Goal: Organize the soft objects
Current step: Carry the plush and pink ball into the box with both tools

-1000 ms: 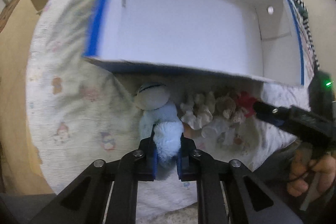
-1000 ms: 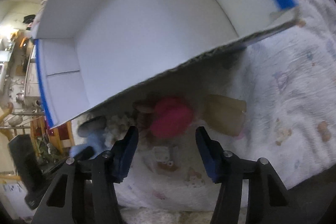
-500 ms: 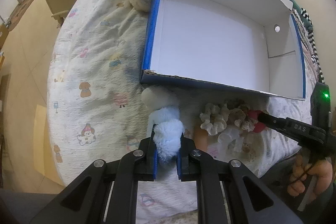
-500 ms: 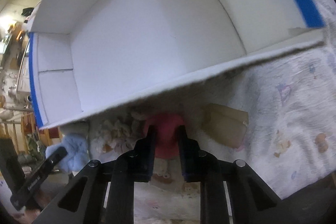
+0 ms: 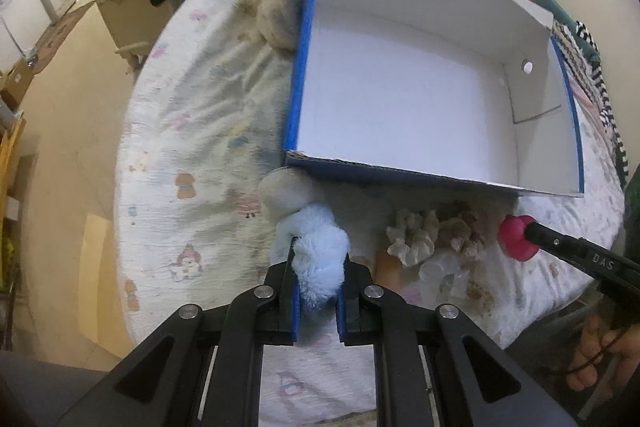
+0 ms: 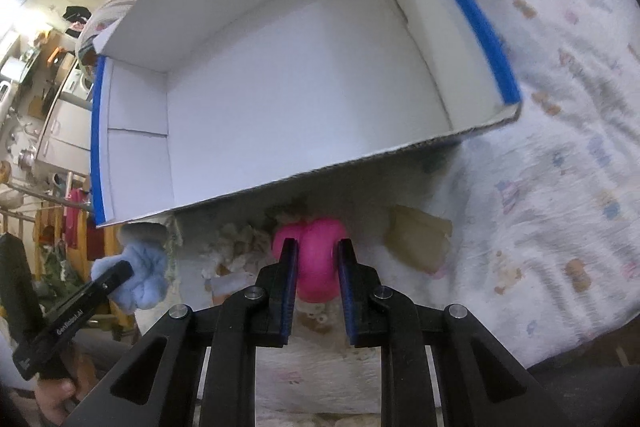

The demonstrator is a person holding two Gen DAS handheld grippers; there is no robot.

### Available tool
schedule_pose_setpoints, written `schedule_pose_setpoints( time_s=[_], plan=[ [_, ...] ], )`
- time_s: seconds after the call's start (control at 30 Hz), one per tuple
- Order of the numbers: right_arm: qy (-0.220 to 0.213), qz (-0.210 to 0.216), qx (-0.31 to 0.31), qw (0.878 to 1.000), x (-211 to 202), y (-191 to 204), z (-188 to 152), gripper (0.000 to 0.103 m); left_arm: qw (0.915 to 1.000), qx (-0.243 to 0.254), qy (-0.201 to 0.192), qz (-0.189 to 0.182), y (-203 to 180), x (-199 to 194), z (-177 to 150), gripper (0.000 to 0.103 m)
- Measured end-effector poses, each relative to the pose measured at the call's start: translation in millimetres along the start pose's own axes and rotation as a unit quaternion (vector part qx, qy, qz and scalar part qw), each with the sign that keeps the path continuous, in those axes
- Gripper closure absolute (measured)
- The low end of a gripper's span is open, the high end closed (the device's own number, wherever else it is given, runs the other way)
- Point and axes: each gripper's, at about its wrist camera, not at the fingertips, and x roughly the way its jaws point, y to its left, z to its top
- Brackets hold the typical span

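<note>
Fingers [image 5: 318, 277] of the left gripper are pressed narrow on a pale blue plush toy [image 5: 316, 251], and the right gripper [image 6: 316, 267] has its fingers squeezed on a pink soft ball [image 6: 314, 259]. Both toys hang just off the bed [image 5: 192, 155], in front of the near wall of the white box [image 5: 400, 107], which fills the twelve o'clock half of each wrist view and has nothing in it.

The step in hand looks like carrying both toys over that near wall and letting them go inside. To do it well, each hand should rise until its toy clears the cardboard edge, since the plush dangles below the fingers and could snag there. Moving toward twelve o'clock comes next, with the hands kept apart so the toys land in separate spots. Opening low over the white floor would stop the ball rolling out.

A cream scrunchie [image 5: 412, 237] and a brownish frilly heap [image 5: 460, 227] stay on the bed between the two grippers. A tan piece [image 6: 418, 243] at three o'clock of the ball is too blurred to name. Under the scrunchie lies something pale, unclear. The plush's head [image 5: 284, 191] is partly tucked under the box wall.
</note>
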Motion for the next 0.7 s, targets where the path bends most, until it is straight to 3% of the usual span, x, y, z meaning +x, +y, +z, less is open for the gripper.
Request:
schedule_pose_setpoints(
  time_s=[0.33,0.5,0.7],
  plan=[
    [-0.050,0.026,-0.024,0.998,-43,-14,-5,0.082,0.9972,-0.021,-0.072,0.000,8,-53,-14,0.091],
    [-0.098,0.059,-0.053,0.992,-80,-5,-6,0.082,0.9920,-0.013,-0.126,-0.001,4,-91,-1,0.091],
    [-0.136,0.084,-0.081,0.984,-108,11,9,0.082,0.9879,0.010,-0.154,-0.013,-16,-110,33,0.091]
  ],
)
